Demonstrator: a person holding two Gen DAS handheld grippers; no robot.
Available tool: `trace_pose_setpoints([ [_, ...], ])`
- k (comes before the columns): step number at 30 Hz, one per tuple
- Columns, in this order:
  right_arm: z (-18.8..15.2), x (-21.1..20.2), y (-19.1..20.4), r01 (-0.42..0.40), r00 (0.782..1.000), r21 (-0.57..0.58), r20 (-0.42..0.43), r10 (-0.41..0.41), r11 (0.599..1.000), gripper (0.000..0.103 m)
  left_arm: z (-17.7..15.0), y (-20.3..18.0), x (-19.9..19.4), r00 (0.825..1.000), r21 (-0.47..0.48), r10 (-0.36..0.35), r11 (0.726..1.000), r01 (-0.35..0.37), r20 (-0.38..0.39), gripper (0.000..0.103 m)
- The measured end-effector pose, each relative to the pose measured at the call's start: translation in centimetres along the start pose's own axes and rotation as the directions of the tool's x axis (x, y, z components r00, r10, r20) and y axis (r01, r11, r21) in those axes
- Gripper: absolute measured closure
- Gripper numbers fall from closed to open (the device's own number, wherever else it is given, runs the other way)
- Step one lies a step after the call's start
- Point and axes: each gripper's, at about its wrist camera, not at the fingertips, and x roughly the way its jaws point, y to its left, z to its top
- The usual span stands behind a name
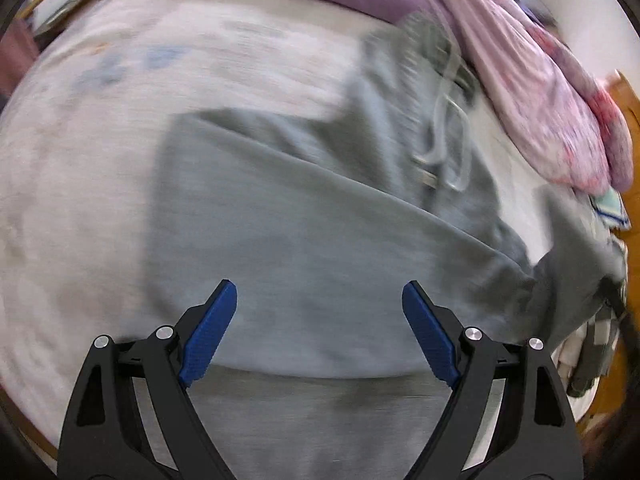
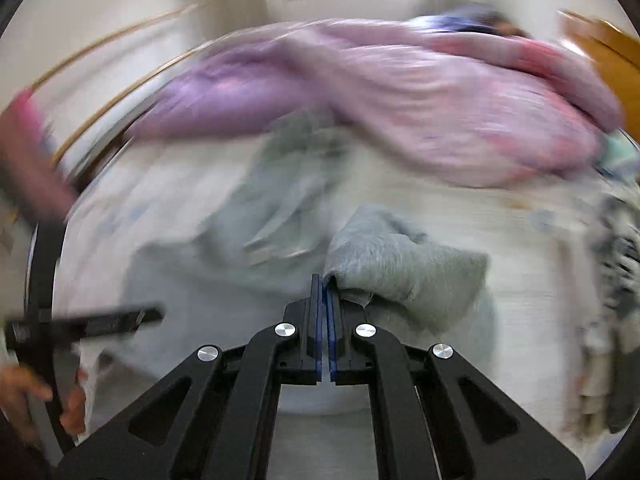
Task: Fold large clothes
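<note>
Left wrist view: my left tool (image 1: 320,300) hangs with its jaws wide and nothing between them, pointed steeply down at the grey trousers (image 1: 280,216). They lie spread on the pale bed sheet (image 1: 80,180), waistband and drawstring (image 1: 444,136) toward the upper right. I judge they are laid flat so a fold can be made. A pink quilt (image 1: 540,92) is bunched along the far edge, probably pushed aside for room. Faint blue print on the sheet is too blurred to read; no label visible.

Right wrist view: my right tool (image 2: 323,292) is pinched shut on a grey cloth edge (image 2: 400,268), likely a trouser leg end, held raised above the bed (image 2: 520,272). I judge this grip is meant to carry the leg over. Heavy blur. A hand (image 2: 32,400) holds the other tool at lower left. No writing readable.
</note>
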Motion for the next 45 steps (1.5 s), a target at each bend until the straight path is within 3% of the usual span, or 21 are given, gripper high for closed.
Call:
trace_pose_setpoints([
  [4, -1.9, 5.8, 9.6, -0.093, 0.984, -0.099, -0.16, 0.076, 0.991, 0.097, 0.3, 5.7, -1.7, 0.999, -0.041, 0.051, 0.998, -0.05, 0.009, 0.018],
  [7, -3.9, 10.3, 11.9, -0.117, 0.938, -0.048, -0.332, 0.095, 0.992, 0.093, -0.4, 8.4, -2.3, 0.997, -0.049, 0.077, 0.996, -0.077, 0.001, 0.018],
  [9, -5.1, 10.8, 11.2, -0.12, 0.922, 0.041, -0.366, 0.127, 0.992, 0.092, -0.9, 9.4, -2.7, 0.997, -0.045, 0.077, 0.996, -0.077, -0.002, 0.018],
  [11, -5.2, 10.0, 10.1, -0.12, 0.926, 0.1, -0.349, 0.148, 0.988, 0.087, -1.2, 9.4, -2.6, 0.998, -0.038, 0.066, 0.997, -0.066, -0.002, 0.018],
  [13, -5.7, 7.8, 9.3, -0.129, 0.935, 0.151, -0.311, 0.171, 0.98, 0.073, -1.8, 8.9, -2.4, 0.999, -0.038, 0.048, 0.998, -0.048, -0.008, 0.018],
  [14, -5.7, 6.9, 8.2, -0.114, 0.944, 0.166, -0.29, 0.159, 0.979, 0.061, -2.1, 8.0, -2.1, 1.0, -0.031, 0.023, 0.999, -0.024, -0.015, 0.018],
  [15, -5.8, 5.9, 7.0, -0.091, 0.954, 0.176, -0.267, 0.137, 0.98, 0.059, -2.3, 7.4, -1.9, 1.0, -0.026, 0.01, 1.0, -0.011, -0.019, 0.018],
  [18, -6.0, 4.1, 4.0, -0.068, 0.963, 0.215, -0.243, 0.121, 0.974, 0.059, -3.0, 3.1, -1.0, 0.996, 0.02, -0.076, 0.997, 0.077, -0.04, 0.018],
  [21, -7.4, 2.8, -0.4, 0.015, 0.963, 0.284, -0.262, 0.062, 0.959, 0.059, -3.1, -2.1, 0.3, 0.991, 0.104, -0.121, 0.986, 0.127, -0.056, 0.018],
  [27, -9.3, 0.6, -7.9, 0.135, 0.959, 0.36, -0.283, -0.03, 0.923, 0.059, -2.6, -10.5, 4.1, 0.995, 0.267, -0.076, 0.96, 0.09, -0.063, 0.018],
  [28, -9.5, 0.1, -8.9, 0.147, 0.959, 0.371, -0.28, -0.041, 0.917, 0.059, -2.5, -11.2, 5.0, 0.997, 0.307, -0.038, 0.95, 0.056, -0.063, 0.022],
  [29, -9.5, 0.0, -9.7, 0.154, 0.96, 0.381, -0.276, -0.047, 0.912, 0.059, -2.3, -11.4, 5.7, 0.998, 0.332, -0.005, 0.943, 0.025, -0.06, 0.05],
  [30, -9.6, -0.3, -10.7, 0.161, 0.961, 0.399, -0.271, -0.052, 0.903, 0.059, -2.2, -11.2, 6.6, 0.997, 0.35, 0.037, 0.937, -0.009, -0.072, 0.088],
  [32, -9.5, -0.2, -12.0, 0.171, 0.96, 0.421, -0.273, -0.055, 0.891, 0.058, -1.4, -9.4, 6.4, 0.996, 0.283, 0.0, 0.959, 0.024, -0.085, 0.089],
  [36, -8.7, -0.1, -12.9, 0.154, 0.968, 0.446, -0.246, -0.044, 0.882, 0.058, 0.6, -2.7, 1.1, 0.993, 0.124, -0.089, 0.989, 0.08, 0.073, 0.09],
  [39, -7.6, 1.0, -12.1, 0.115, 0.975, 0.447, -0.224, -0.013, 0.887, 0.056, 0.9, 1.6, -1.0, 0.989, 0.044, -0.036, 0.999, 0.03, 0.146, 0.091],
  [42, -7.0, 2.9, -10.8, 0.079, 0.974, 0.44, -0.224, 0.024, 0.894, 0.055, 0.6, 5.7, 0.1, 0.993, -0.054, 0.006, 0.999, 0.0, 0.122, 0.091],
  [44, -6.8, 4.4, -10.0, 0.083, 0.968, 0.418, -0.249, 0.027, 0.905, 0.054, 0.1, 7.3, 2.1, 0.998, -0.084, -0.025, 0.996, 0.029, 0.05, 0.089],
  [45, -6.9, 5.4, -9.6, 0.085, 0.962, 0.406, -0.27, 0.03, 0.91, 0.053, -0.2, 8.0, 3.3, 1.0, -0.09, 0.008, 0.996, -0.008, -0.002, 0.086],
])
